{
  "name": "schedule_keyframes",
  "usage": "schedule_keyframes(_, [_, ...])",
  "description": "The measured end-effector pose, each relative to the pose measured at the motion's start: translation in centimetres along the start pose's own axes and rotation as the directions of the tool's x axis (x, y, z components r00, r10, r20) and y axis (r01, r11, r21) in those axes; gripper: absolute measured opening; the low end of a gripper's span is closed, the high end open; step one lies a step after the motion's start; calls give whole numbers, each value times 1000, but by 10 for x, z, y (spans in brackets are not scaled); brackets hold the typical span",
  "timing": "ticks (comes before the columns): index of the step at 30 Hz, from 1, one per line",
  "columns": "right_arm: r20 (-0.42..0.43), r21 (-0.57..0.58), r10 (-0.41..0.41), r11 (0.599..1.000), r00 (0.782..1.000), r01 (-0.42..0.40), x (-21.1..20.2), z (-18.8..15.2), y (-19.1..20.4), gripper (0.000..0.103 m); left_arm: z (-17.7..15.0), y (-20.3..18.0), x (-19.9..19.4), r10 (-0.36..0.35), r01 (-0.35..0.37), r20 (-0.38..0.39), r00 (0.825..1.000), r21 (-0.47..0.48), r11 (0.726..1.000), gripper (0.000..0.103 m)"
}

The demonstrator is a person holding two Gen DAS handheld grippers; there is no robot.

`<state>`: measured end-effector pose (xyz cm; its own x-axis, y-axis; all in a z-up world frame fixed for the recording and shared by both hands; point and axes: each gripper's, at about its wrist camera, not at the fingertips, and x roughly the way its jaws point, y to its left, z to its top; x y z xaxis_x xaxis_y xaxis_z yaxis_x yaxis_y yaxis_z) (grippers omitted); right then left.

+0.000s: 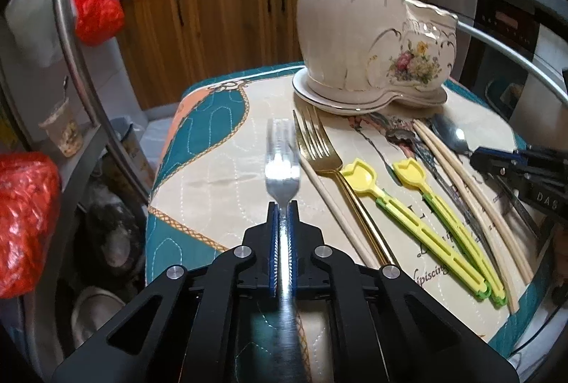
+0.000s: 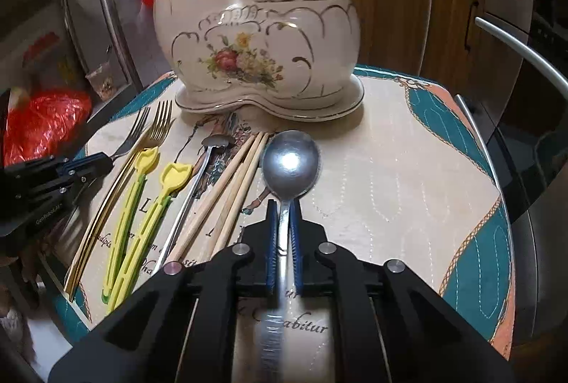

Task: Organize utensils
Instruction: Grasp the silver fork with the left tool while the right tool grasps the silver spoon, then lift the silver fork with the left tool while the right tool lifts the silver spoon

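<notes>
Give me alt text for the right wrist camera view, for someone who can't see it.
The right gripper is shut on a silver spoon, bowl forward, above a quilted mat. Ahead stands a floral ceramic holder; to the left lie chopsticks, a small spoon, two yellow clips and a gold fork, with the left gripper holding a silver fork.

Right gripper [image 2: 283,205] clamped on the handle of a steel spoon [image 2: 291,162]; bowl points toward the ceramic holder [image 2: 255,45], just in front of its base. Holder stands upright on the quilted mat [image 2: 390,177], two compartments, floral print facing the camera. Left of the spoon, in order: wooden chopsticks [image 2: 230,191], small dark spoon [image 2: 209,155], two yellow scoops [image 2: 142,191], gold fork [image 2: 156,127]. Farthest left, the left gripper [image 2: 103,164] grips a silver fork [image 2: 135,130], tines toward the holder.
</notes>
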<state>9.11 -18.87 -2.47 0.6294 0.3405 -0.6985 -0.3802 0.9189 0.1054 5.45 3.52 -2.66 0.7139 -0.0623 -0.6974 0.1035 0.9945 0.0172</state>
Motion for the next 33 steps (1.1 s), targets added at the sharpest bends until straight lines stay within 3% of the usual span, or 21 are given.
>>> schedule_keyframes(10, [133, 55, 1, 998, 991, -8, -31, -6, -14, 6, -2, 6, -17, -41, 47, 82, 996, -67, 997, 5])
schedule_keyframes(15, [219, 86, 0, 996, 976, -19, -52, -4, -23, 6, 0, 4, -37, -38, 50, 174, 984, -67, 997, 5])
schedule_keyframes(24, [324, 61, 32, 997, 946, -55, -75, -5, -19, 6, 3, -4, -58, -55, 67, 222, 973, -48, 997, 5])
schedule_keyframes(33, [384, 40, 71, 995, 921, -93, -91, 5, -9, 6, 14, -7, -90, -74, 85, 298, 952, -25, 996, 5])
